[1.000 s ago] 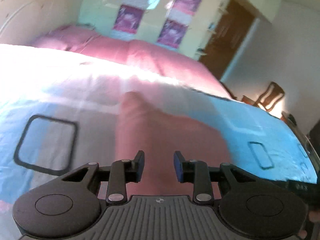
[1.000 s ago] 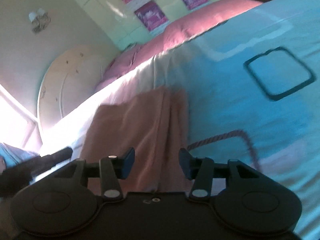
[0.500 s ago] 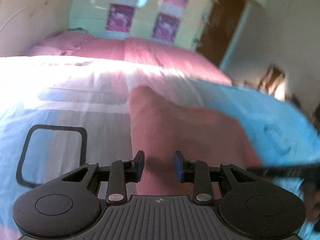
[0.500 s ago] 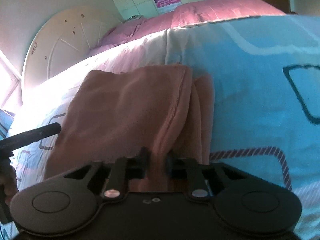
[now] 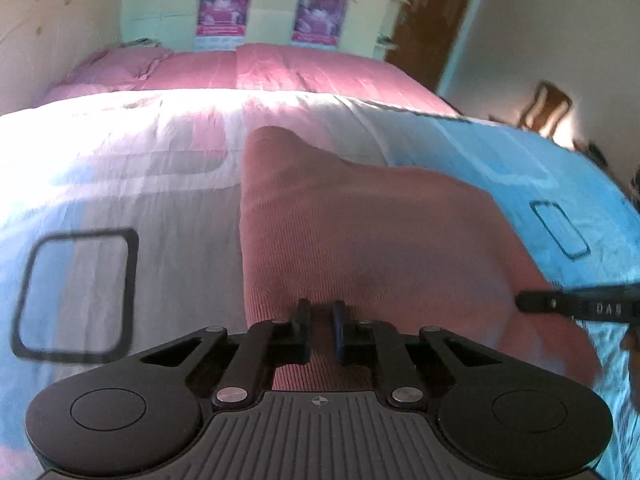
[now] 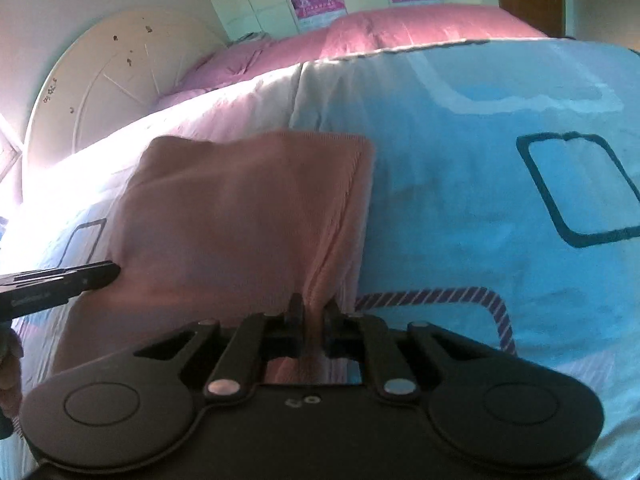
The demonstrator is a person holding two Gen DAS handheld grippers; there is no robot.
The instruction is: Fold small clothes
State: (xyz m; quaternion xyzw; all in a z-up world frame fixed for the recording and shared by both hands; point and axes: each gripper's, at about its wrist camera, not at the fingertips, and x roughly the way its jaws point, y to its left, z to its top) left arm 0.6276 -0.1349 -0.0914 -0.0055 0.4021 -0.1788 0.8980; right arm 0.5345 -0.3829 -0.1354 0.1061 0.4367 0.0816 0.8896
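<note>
A pink ribbed knit garment (image 5: pixel 360 232) lies on a blue and white patterned bedspread (image 6: pixel 460 168), partly bunched lengthwise. The left gripper (image 5: pixel 320 330) pinches the near hem, its jaws closing with cloth between them. The right gripper (image 6: pixel 313 326) has its jaws nearly together, clamped on a gathered pleat of the same hem further along. Both near corners look secured, so the fold seems about to begin; the next move likely calls for lifting both hands together and carrying the hem toward the far edge. No containers are visible.

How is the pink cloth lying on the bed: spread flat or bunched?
Bunched: the pink cloth rises off the bed in gathered ridges.
</note>
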